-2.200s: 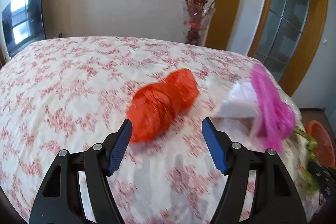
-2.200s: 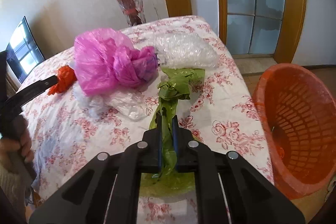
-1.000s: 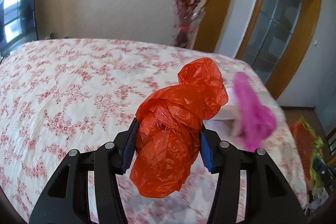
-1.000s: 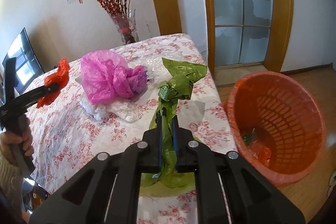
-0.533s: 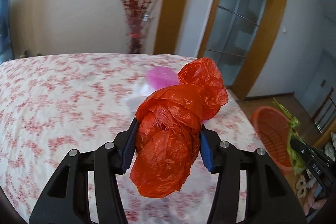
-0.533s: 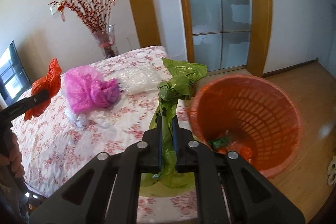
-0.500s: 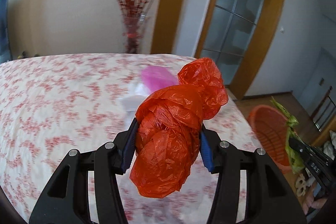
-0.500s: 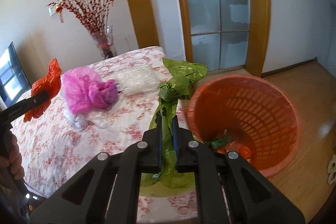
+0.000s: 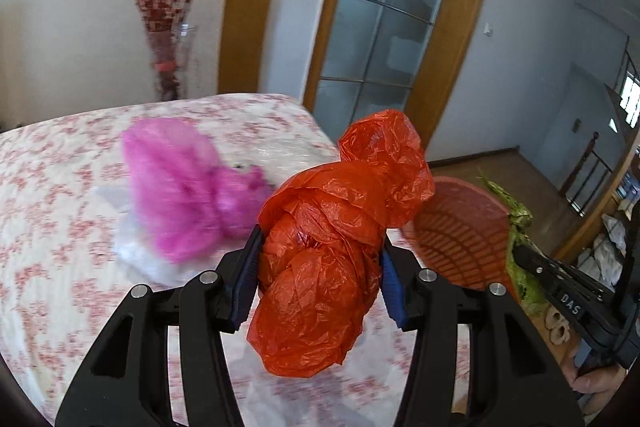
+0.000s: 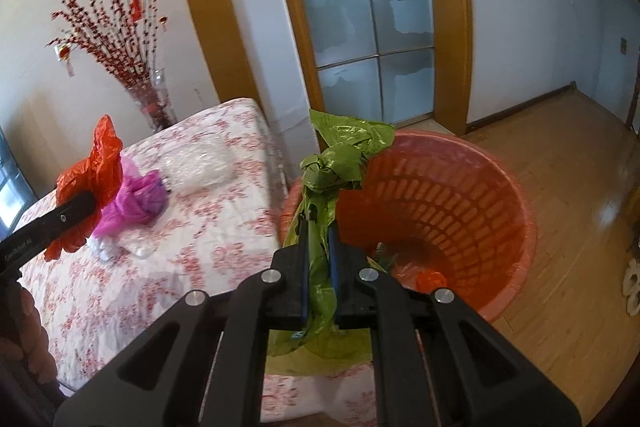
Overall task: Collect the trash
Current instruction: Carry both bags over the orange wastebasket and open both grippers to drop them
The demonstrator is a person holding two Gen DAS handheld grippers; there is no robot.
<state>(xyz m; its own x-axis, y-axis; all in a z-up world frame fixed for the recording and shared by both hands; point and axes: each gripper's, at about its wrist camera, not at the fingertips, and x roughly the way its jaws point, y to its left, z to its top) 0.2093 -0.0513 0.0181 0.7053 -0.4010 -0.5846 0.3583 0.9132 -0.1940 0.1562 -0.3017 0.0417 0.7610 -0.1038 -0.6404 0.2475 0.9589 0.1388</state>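
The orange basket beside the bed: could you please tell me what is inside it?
In the basket, a small orange scrap and a green scrap lie on the bottom. The held green bag and the right gripper cover the near part, so more may be hidden.

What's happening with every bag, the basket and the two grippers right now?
left gripper: shut on the orange bag, held up off the table.
orange bag: crumpled, gripped.
right gripper: shut on the green bag.
green bag: knotted, hanging at the basket's rim.
orange basket: upright on the floor, a few scraps inside.
pink bag: bunched, lying on the table.
clear plastic: lying on the table.
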